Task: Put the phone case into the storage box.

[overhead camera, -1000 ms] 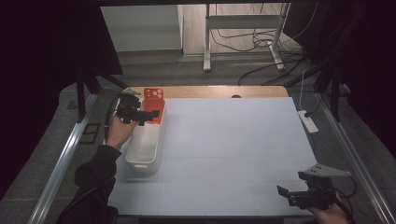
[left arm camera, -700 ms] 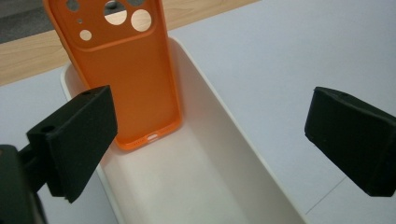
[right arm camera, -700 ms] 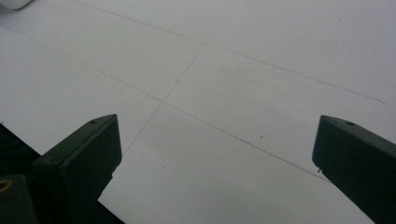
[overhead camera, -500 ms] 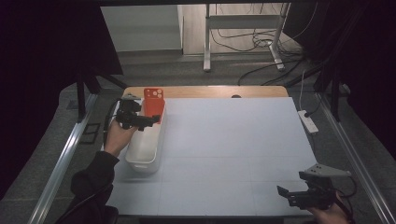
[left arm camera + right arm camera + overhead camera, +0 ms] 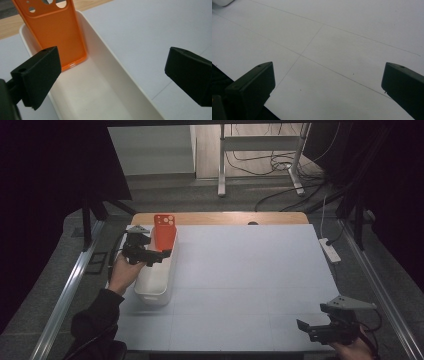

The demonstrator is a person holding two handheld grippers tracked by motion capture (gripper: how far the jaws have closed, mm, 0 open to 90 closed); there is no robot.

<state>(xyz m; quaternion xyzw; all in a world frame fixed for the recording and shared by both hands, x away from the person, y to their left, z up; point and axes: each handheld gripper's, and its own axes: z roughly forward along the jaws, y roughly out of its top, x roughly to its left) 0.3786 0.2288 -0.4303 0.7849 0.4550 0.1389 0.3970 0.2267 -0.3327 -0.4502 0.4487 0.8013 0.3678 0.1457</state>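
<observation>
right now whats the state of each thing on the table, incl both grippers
orange silicone phone case: upright, leaning on the far end wall inside the tub, not gripped
long white plastic tub: open-topped, holding the case and nothing else I can see
left gripper: fingers wide open above the tub, holding nothing
right gripper: fingers open over the bare white table mat, holding nothing

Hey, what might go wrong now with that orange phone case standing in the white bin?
The orange phone case stands nearly upright, leaning on the white bin's far end, so it may slide flat or tip if bumped. The left gripper is open just beside it, with one of its fingers close to the case's lower edge; a small slip could knock the case over.
</observation>
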